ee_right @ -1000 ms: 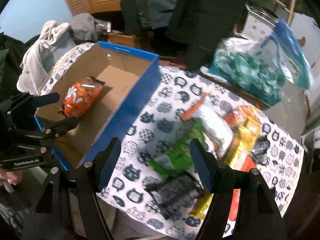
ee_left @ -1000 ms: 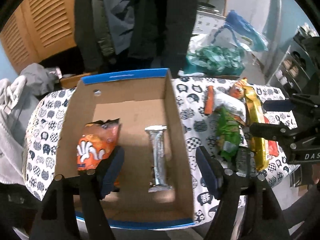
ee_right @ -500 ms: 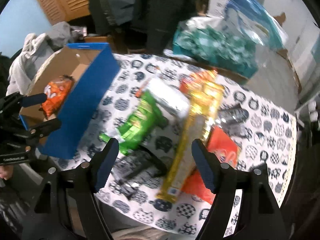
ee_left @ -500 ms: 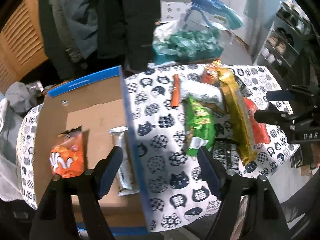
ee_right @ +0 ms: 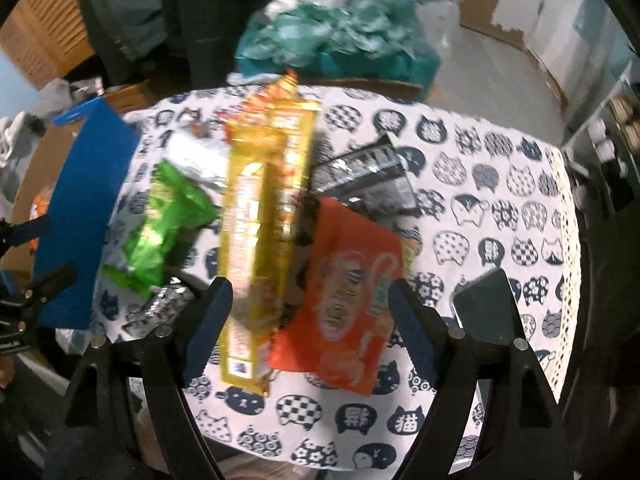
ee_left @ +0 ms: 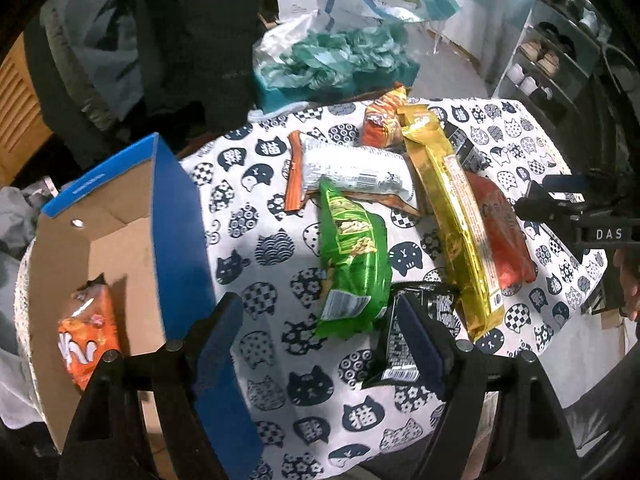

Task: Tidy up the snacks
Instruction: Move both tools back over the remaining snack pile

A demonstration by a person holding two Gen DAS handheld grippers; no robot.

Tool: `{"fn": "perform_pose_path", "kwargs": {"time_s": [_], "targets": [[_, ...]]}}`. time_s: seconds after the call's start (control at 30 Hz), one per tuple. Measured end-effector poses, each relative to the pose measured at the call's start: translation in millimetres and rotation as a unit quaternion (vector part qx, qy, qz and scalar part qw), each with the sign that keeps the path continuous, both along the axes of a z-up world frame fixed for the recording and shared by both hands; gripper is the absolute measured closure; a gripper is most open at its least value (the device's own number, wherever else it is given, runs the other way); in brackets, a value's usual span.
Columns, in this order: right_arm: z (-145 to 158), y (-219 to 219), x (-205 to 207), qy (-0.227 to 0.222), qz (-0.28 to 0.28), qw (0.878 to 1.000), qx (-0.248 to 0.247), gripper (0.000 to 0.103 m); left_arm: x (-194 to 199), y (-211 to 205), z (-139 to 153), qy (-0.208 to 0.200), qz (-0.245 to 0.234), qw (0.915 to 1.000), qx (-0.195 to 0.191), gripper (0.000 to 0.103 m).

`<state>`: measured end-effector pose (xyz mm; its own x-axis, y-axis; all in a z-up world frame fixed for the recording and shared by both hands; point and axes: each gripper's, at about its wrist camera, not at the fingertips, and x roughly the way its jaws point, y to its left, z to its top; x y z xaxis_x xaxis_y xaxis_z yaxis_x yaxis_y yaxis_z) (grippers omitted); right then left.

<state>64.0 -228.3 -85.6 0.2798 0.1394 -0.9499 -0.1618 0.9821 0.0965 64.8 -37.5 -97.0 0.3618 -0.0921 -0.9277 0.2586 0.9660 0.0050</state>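
Box (ee_left: pixel 176 216): at the worktop's left end, holds an orange packet (ee_left: pixel 86 344).
Left gripper (ee_left: pixel 320 344): jaws apart, empty, just widened, above green bag (ee_left: pixel 352 256).
Right gripper (ee_right: pixel 310 320): jaws apart, empty, just widened, over gold pack (ee_right: pixel 260 216) and red pouch (ee_right: pixel 352 280).
Progress: early; most snacks unboxed.

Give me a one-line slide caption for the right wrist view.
Open right gripper above a long gold snack pack and an orange-red pouch on the cat-print tablecloth.
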Motion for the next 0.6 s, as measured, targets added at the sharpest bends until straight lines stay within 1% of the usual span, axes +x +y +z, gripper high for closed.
{"fn": "perform_pose_path", "kwargs": {"time_s": [0.1,0.17,0.23,0.37,0.47,0.6], "targets": [[-12.1,-10.2,3.4,0.006,-0.018,1.000,-0.006,0.020,8.6,-4.1,-8.3,0.017,0.006,0.9996,-0.021,0.022],[-21.2,-14.6,5.6,0.014,-0.023,1.000,-0.010,0.020,13.4,-7.3,-14.0,0.024,0.007,0.9993,-0.027,0.022],[-33.0,-19.1,8.1,0.026,-0.030,0.999,-0.012,0.020,19.0,-11.0,-20.2,0.028,0.009,0.9992,-0.025,0.022],[-52.6,-25.5,11.4,0.046,-0.050,0.998,-0.001,0.020,31.0,-16.6,-31.7,0.034,0.011,0.9990,-0.027,0.022],[-63.5,-25.7,13.7,0.057,-0.054,0.997,0.005,0.020,38.3,-19.0,-39.6,0.043,0.013,0.9986,-0.027,0.022],[-76.2,-22.5,15.7,0.073,-0.053,0.996,-0.003,0.020,46.2,-24.2,-50.7,0.049,0.009,0.9985,-0.023,0.022]]}}
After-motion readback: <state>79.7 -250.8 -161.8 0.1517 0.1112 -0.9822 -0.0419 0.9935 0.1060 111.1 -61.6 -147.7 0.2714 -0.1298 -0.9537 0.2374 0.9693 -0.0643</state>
